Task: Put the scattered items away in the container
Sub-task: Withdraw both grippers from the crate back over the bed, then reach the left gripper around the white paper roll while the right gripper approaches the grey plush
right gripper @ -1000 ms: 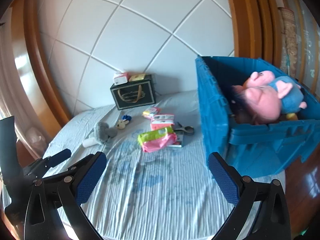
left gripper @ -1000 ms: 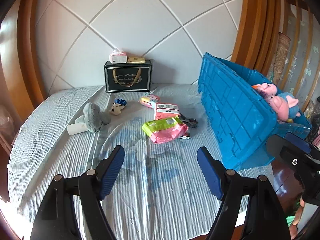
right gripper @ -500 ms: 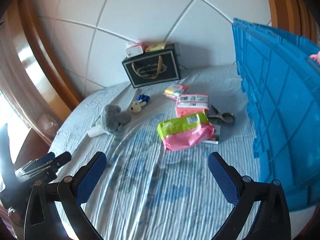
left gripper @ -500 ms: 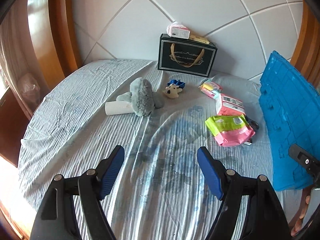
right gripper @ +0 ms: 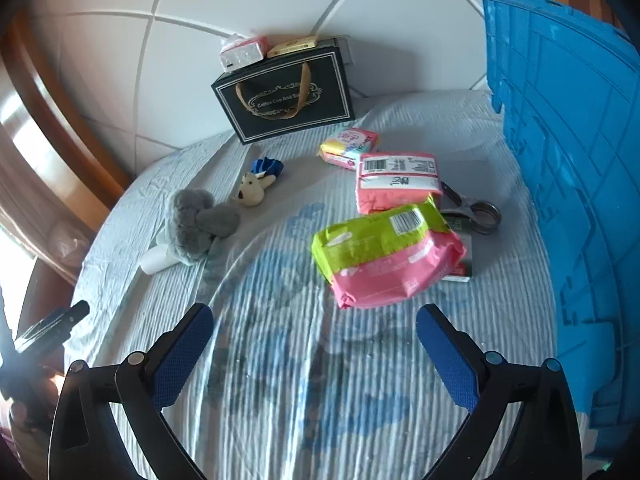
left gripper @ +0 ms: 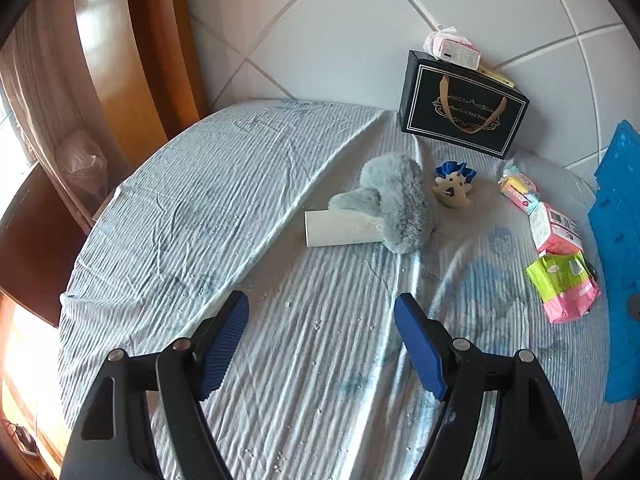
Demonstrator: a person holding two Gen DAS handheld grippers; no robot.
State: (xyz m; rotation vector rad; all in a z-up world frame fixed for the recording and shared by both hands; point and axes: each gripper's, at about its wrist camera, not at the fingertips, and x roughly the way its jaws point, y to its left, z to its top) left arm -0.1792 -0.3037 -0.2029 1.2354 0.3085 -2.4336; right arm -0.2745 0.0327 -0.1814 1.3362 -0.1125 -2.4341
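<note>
On the striped bed sheet lie a grey plush toy [left gripper: 396,200] [right gripper: 196,220] over a white tube [left gripper: 340,228], a small beige toy with a blue frill [left gripper: 454,186] [right gripper: 256,186], a green-and-pink pack [right gripper: 384,252] [left gripper: 564,284], a pink pack [right gripper: 396,180], a pastel tissue pack [right gripper: 350,144] and scissors [right gripper: 476,210]. The blue crate [right gripper: 568,160] [left gripper: 620,240] stands at the right. My left gripper [left gripper: 322,320] hovers open, short of the tube. My right gripper [right gripper: 314,328] is open just below the green-and-pink pack. Neither holds anything.
A black gift bag [right gripper: 284,94] [left gripper: 464,114] with small boxes on top leans on the white padded headboard [left gripper: 340,32]. Wooden trim [left gripper: 132,60] curves along the left. The bed edge drops off at the left. A dark card [right gripper: 462,256] lies under the packs.
Both grippers have dropped closer to the bed. The left view has swung left toward the grey plush; the right view has closed in on the packs, and the crate's pink toys are gone from view.
</note>
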